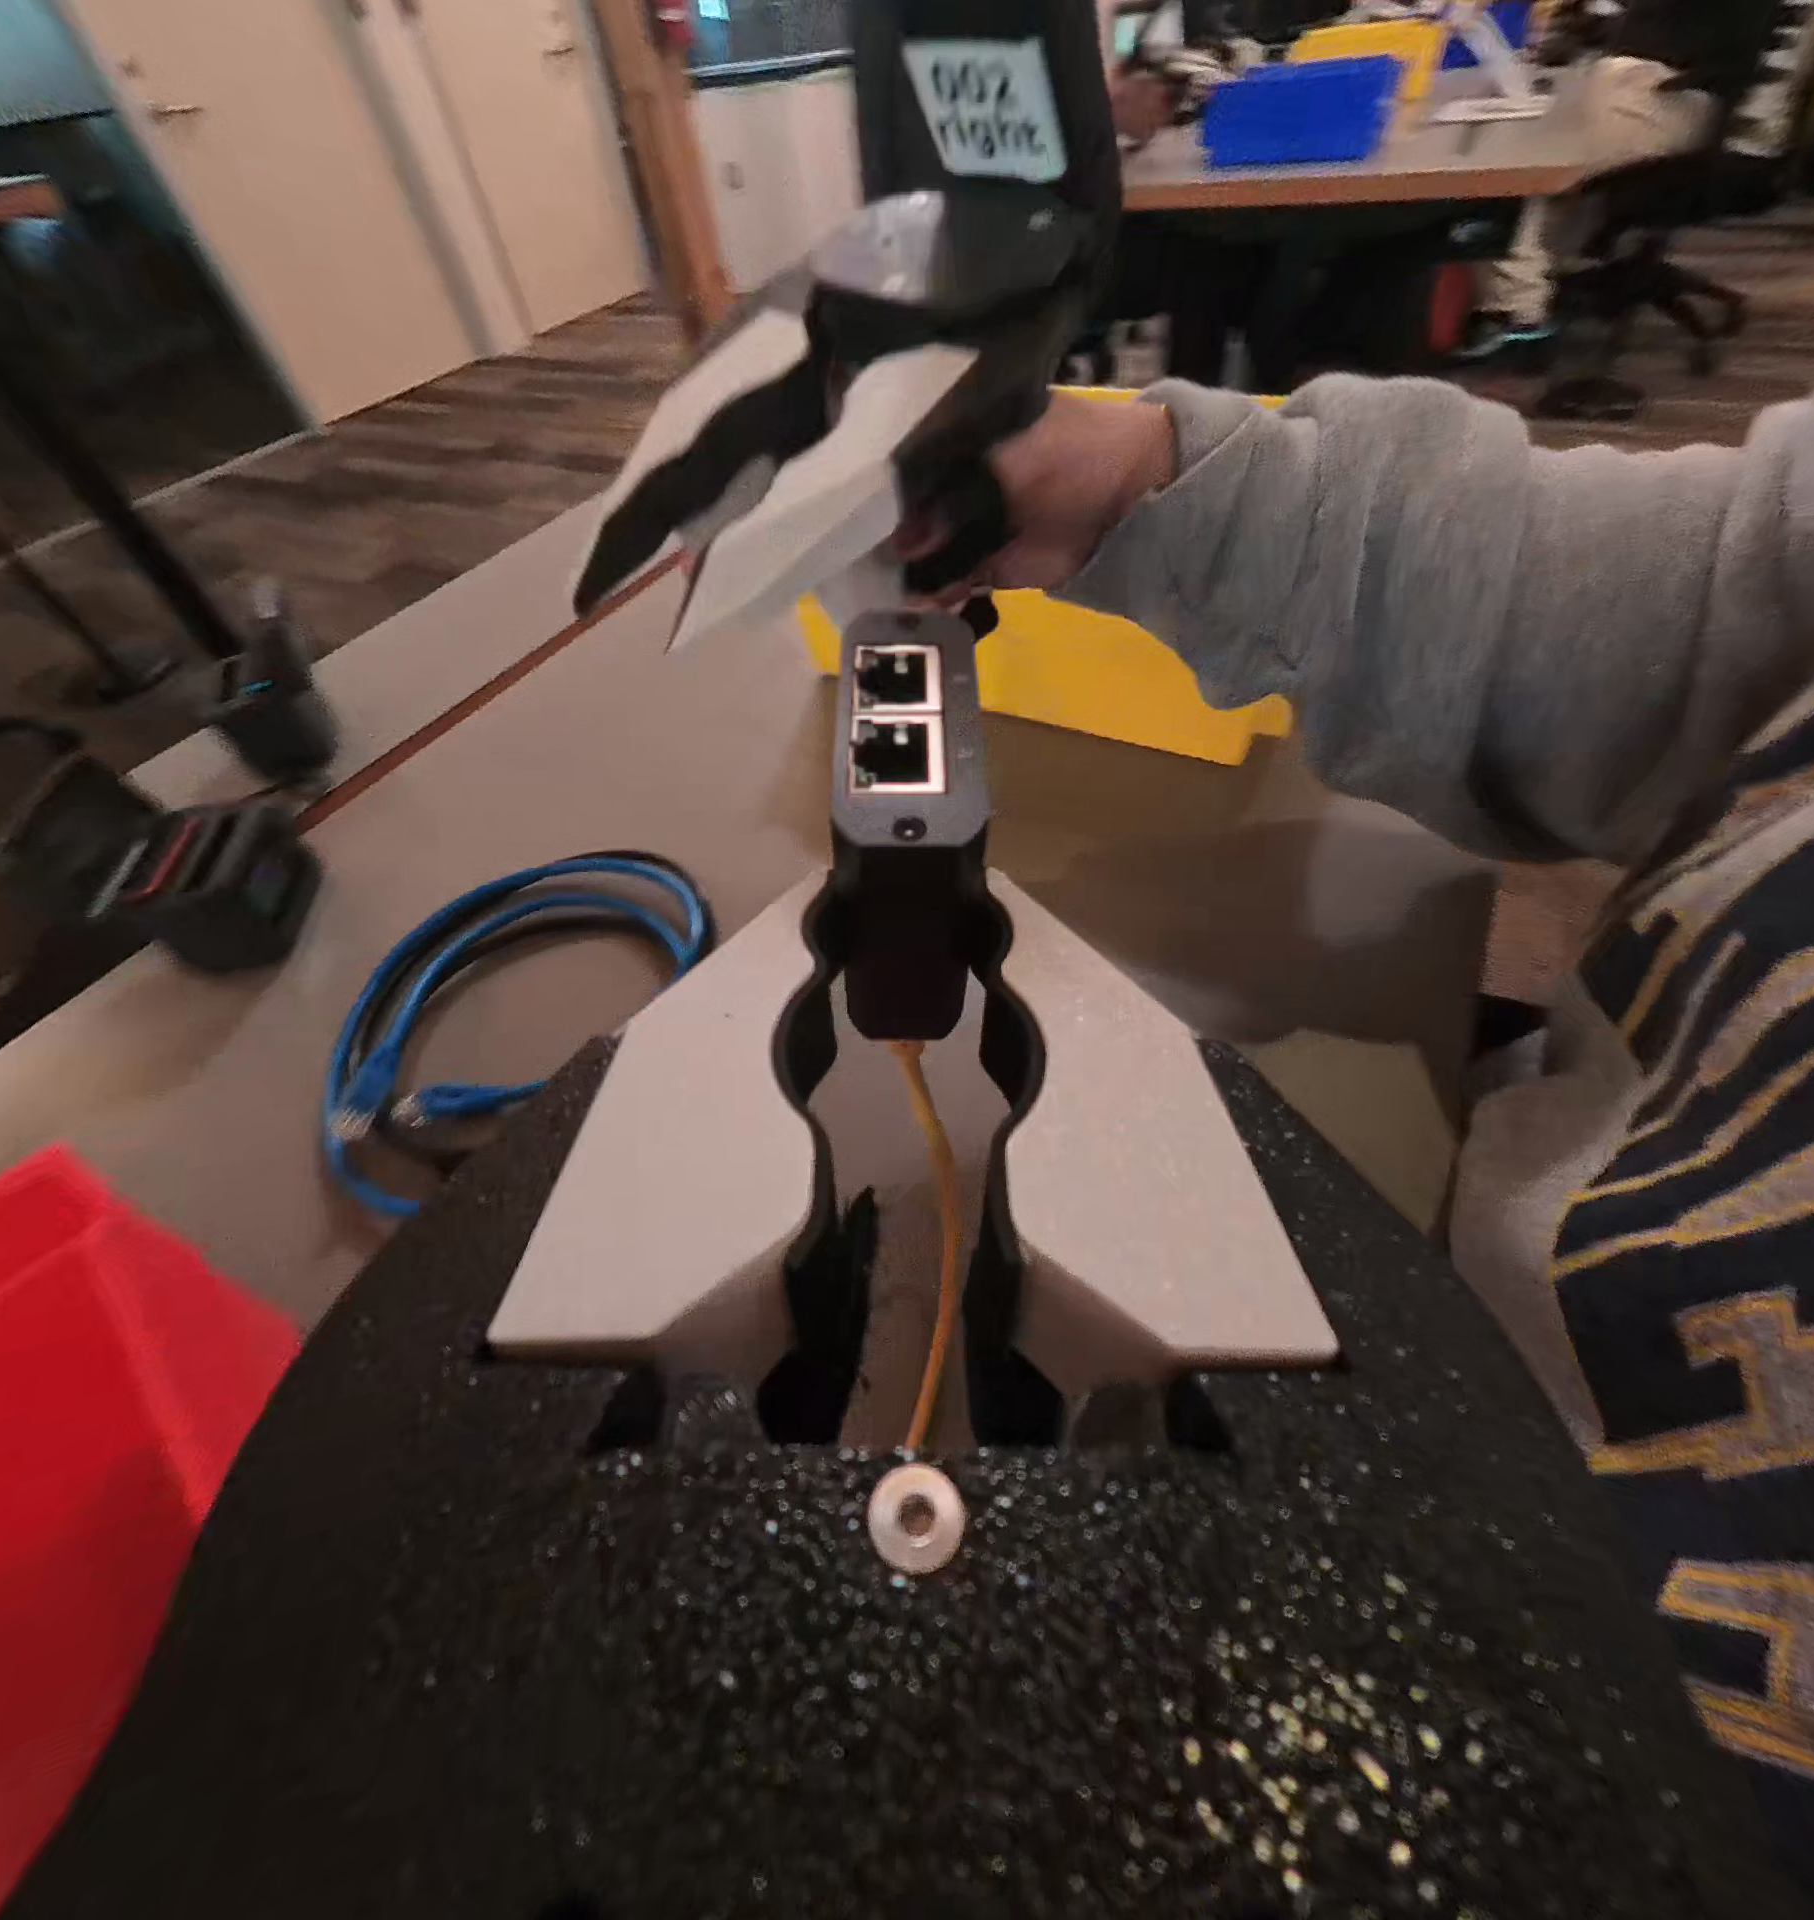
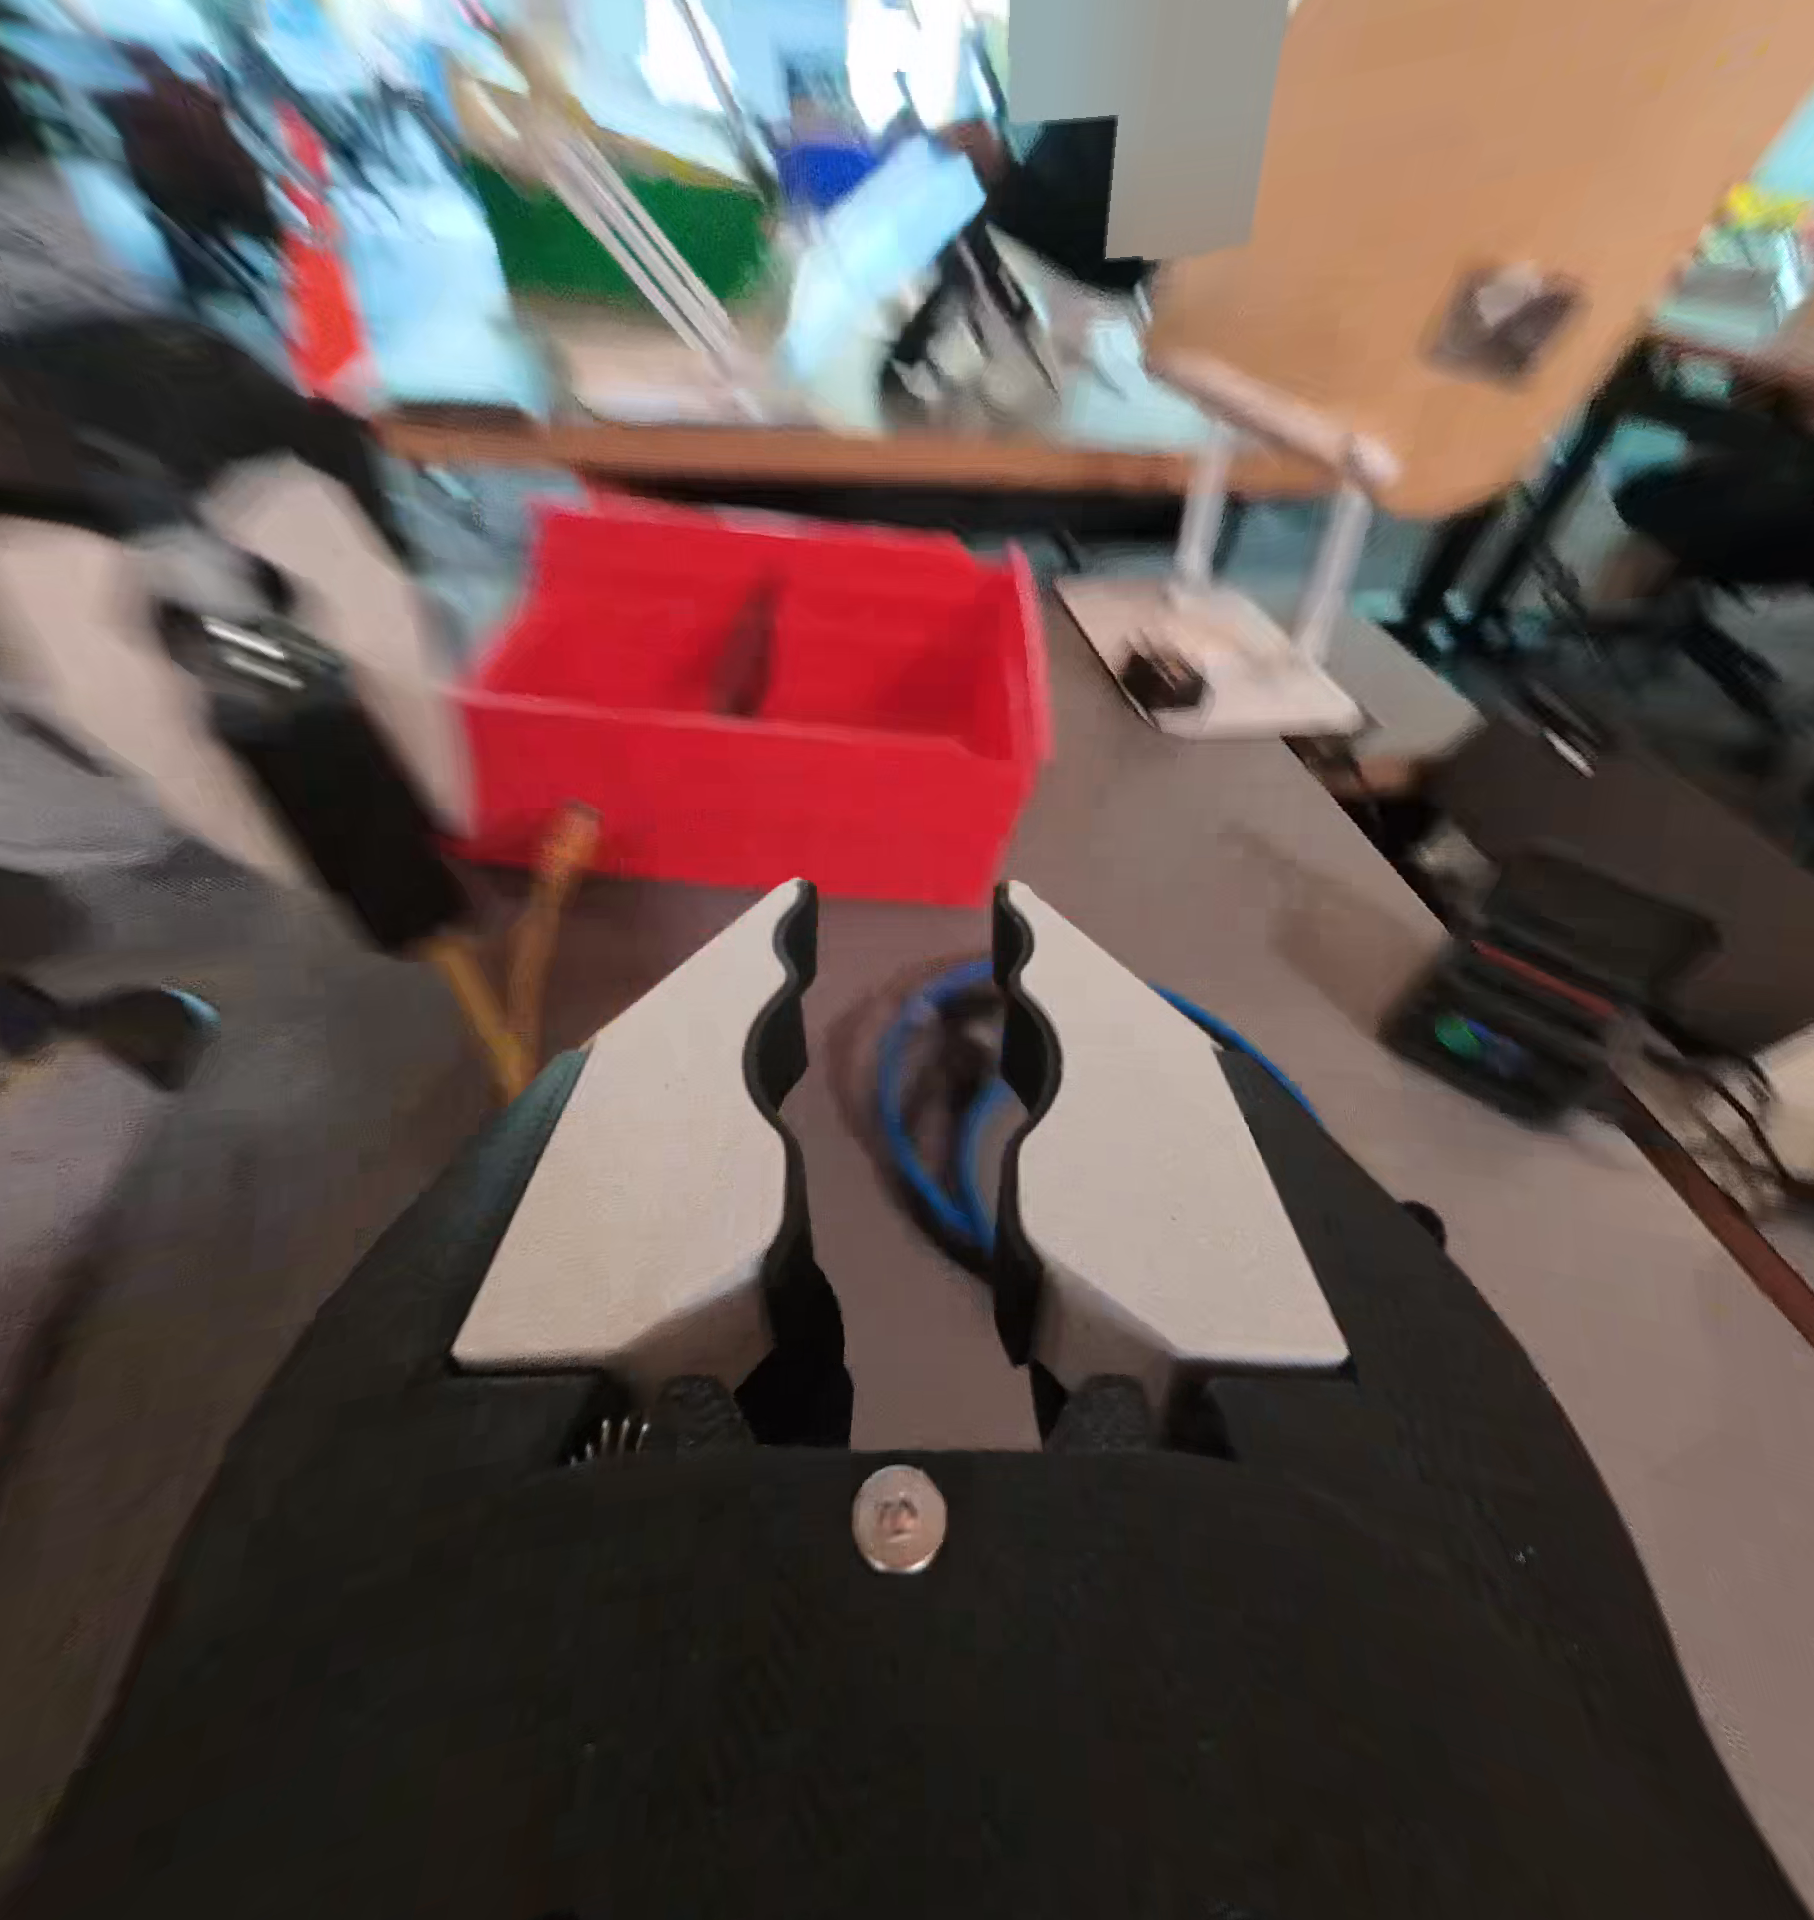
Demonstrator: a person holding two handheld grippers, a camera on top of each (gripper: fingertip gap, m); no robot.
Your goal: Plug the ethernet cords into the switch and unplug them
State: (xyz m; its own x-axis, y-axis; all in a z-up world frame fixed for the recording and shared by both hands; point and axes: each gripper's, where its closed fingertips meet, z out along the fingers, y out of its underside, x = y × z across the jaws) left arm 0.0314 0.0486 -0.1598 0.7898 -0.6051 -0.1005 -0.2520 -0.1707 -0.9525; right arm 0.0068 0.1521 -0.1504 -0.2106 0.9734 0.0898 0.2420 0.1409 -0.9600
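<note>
**Switch in hand, both front ports empty**

My left gripper (image 1: 908,904) is clenched on the small black plastic switch (image 1: 908,748), pinching its lower body and holding it upright above the grey tabletop (image 1: 591,790). Its face turns towards my camera, and the two metal-rimmed ports, stacked one over the other, are both vacant. A thin orange cable (image 1: 939,1226) trails from the switch's underside down between my fingers; I cannot see what it joins there.

My right gripper (image 2: 903,914) is released, its jaws apart with nothing between them, hanging above the table beyond the switch. The right wrist view is smeared, but it looks down towards the coil of blue and black ethernet cords (image 1: 508,997), which lies flat on the table to the left of the switch, its plugs loose at the near end.

I judge that no blue cord is plugged in now; whether this is before plugging or after unplugging, I cannot tell. If plugging remains, the empty gripper must fetch a plug from the coil. A red plastic bin (image 2: 768,707) and a yellow plastic bin (image 1: 1079,675) stand on the table nearby.
</note>
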